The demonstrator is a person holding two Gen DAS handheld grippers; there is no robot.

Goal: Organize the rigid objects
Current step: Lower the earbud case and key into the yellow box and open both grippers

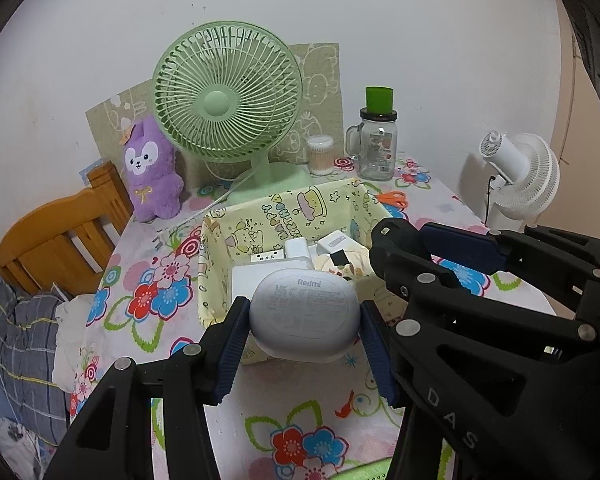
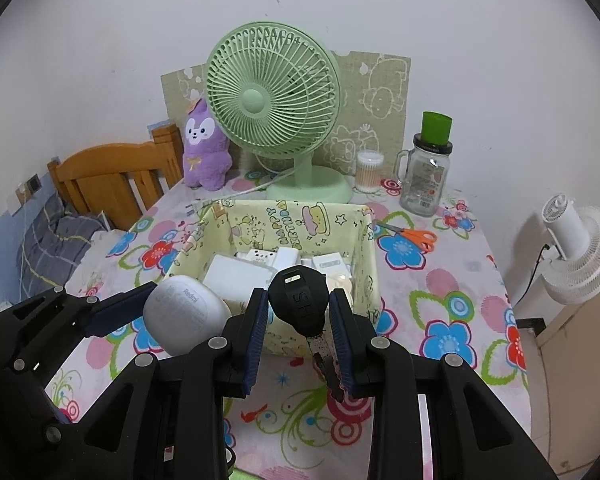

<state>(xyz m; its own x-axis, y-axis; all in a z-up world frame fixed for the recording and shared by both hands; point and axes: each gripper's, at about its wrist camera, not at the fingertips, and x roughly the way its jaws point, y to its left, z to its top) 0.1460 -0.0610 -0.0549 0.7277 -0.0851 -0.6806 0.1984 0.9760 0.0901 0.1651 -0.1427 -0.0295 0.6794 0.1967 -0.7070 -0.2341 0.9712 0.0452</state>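
My left gripper point(image 1: 304, 324) is shut on a white Redmi earbud case point(image 1: 304, 314) and holds it above the near rim of a yellow cartoon-print fabric basket point(image 1: 276, 210). The case also shows in the right wrist view point(image 2: 186, 312), at the left. My right gripper point(image 2: 300, 320) is shut on a black round-headed object point(image 2: 299, 300) with a speckled handle, held over the basket's point(image 2: 284, 220) near edge. In the left wrist view that object point(image 1: 398, 248) sits at the right. The basket holds several white chargers and adapters point(image 2: 236, 274).
A flowered tablecloth point(image 1: 300, 432) covers the table. At the back stand a green desk fan point(image 1: 226, 108), a purple plush toy point(image 1: 152, 168), a cotton swab tub point(image 1: 321, 156) and a glass jar with a green cup point(image 1: 378, 140). Orange scissors point(image 2: 418, 237) lie right of the basket. A wooden headboard point(image 1: 56, 236) and a white fan point(image 1: 520, 176) flank the table.
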